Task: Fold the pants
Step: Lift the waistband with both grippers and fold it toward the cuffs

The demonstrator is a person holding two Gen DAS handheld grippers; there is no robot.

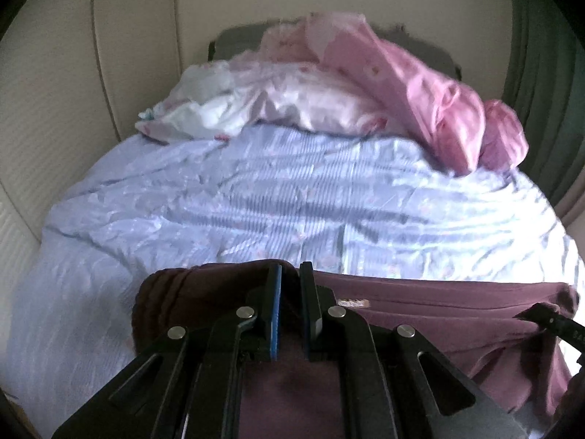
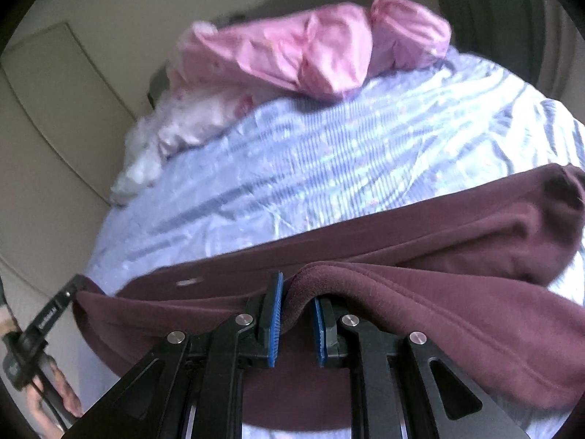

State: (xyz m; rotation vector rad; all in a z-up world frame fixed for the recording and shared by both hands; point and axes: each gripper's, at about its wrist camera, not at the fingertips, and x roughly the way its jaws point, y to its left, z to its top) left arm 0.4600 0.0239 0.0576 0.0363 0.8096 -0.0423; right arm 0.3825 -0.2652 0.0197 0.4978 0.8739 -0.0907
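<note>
From the left wrist camera, one pair of maroon pants (image 1: 420, 314) lies across the near edge of a bed covered by a blue striped sheet (image 1: 256, 197), whose wide middle stretch lies bare between the pants and the far bedding. One crumpled pink blanket (image 1: 420, 84) and one pale floral pillow (image 1: 226, 106) sit heaped at the far end, against a beige wall (image 1: 73, 73) that runs close along the bed's left side. The left hand-held gripper (image 1: 290, 274) has its two blue-padded fingers drawn nearly together, pinching a raised fold of the pants at their left end; the tip of the other tool shows at the far right. From the right wrist camera, the same pants (image 2: 457, 226) stretch from the near left to the right edge of the bed, doubled over in two layers, with the sheet (image 2: 292, 168) open beyond them and the pink blanket (image 2: 292, 55) far off. The right hand-held gripper (image 2: 298, 292) is narrowly parted, its fingers clamping a thick rolled hem of the pants; the left hand-held gripper (image 2: 55, 311) appears at the near left, touching the pants' edge.
</note>
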